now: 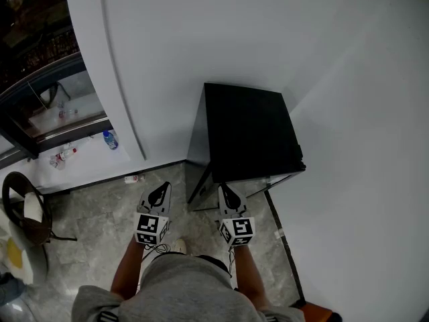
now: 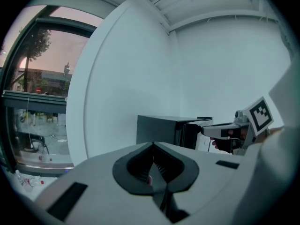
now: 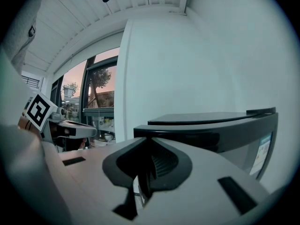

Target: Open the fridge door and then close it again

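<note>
Nearest the lens is the person's grey top (image 1: 181, 287), with both arms reaching forward beneath it. Ahead stands a black mini fridge (image 1: 248, 126), set on the grey stone floor (image 1: 100, 206) in the corner where two white walls (image 1: 201, 32) meet. Its glossy door (image 3: 211, 137) faces the person, and no view settles whether it is fully shut or slightly ajar. I judge the door to be light and rigid, held by a seal that gives with a short tug. Its sheen may make it slippery, and so small a cabinet could slide if jerked. The best hold would be the free vertical edge opposite the hinge, though the hinge side cannot be told. The right gripper (image 1: 226, 188) hangs just before the fridge front, its jaws a sliver apart with nothing between them. The left gripper (image 1: 161, 188) is beside it, farther from the fridge, with its jaws pressed together and empty. Farther left, plastic bottles (image 1: 110, 139) lie by a dark-framed window (image 1: 40, 59), and a round chair (image 1: 27, 210) stands near it.
</note>
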A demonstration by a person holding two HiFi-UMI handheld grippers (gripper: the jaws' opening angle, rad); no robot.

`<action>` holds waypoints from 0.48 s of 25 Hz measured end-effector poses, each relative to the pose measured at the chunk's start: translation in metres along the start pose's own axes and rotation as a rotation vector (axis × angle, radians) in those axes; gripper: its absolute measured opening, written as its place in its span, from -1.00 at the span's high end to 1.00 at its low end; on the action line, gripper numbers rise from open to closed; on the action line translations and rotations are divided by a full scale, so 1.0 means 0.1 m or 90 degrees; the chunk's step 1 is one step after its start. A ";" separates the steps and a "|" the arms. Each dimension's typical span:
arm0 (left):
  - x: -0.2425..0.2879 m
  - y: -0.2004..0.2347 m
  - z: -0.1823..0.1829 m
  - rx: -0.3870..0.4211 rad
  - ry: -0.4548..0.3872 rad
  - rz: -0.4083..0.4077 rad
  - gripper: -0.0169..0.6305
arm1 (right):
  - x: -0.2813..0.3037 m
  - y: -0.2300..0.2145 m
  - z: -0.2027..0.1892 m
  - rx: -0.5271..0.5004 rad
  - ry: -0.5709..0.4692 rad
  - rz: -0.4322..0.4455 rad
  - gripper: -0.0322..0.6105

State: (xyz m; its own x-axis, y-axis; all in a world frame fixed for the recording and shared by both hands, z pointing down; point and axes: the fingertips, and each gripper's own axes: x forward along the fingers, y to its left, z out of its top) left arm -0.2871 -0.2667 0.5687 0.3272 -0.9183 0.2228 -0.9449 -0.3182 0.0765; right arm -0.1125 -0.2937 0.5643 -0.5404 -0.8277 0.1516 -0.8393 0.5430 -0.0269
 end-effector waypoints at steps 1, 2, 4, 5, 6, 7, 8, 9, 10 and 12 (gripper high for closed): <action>0.01 0.01 0.01 -0.001 0.000 0.000 0.93 | 0.01 0.00 0.00 0.000 0.000 0.000 0.76; 0.02 0.02 0.01 -0.001 -0.001 0.000 0.93 | 0.03 -0.01 0.01 0.000 0.000 -0.001 0.76; 0.03 0.03 0.00 -0.001 0.000 0.000 0.93 | 0.06 -0.01 0.01 0.000 0.002 -0.001 0.76; 0.04 0.04 -0.01 -0.001 0.001 0.001 0.93 | 0.07 -0.02 0.01 0.000 0.002 -0.001 0.76; 0.04 0.05 -0.01 -0.002 0.002 0.001 0.93 | 0.08 -0.02 0.02 0.000 0.002 0.000 0.76; 0.05 0.05 0.00 -0.002 0.002 0.001 0.93 | 0.09 -0.03 0.02 -0.001 0.001 0.000 0.76; 0.05 0.06 0.00 -0.001 0.003 0.002 0.93 | 0.10 -0.03 0.02 -0.001 0.001 0.001 0.76; 0.05 0.07 0.00 -0.001 0.003 0.004 0.93 | 0.12 -0.04 0.02 -0.002 0.001 0.002 0.76; 0.06 0.08 0.00 -0.001 0.004 0.005 0.93 | 0.13 -0.05 0.02 -0.003 0.001 0.002 0.76; 0.06 0.09 -0.01 -0.001 0.004 0.008 0.93 | 0.15 -0.06 0.01 -0.004 0.001 0.002 0.76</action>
State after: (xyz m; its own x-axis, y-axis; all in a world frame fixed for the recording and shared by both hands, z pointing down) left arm -0.2934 -0.2749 0.5719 0.3158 -0.9206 0.2299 -0.9488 -0.3067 0.0753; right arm -0.1154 -0.3097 0.5655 -0.5423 -0.8261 0.1534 -0.8376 0.5458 -0.0217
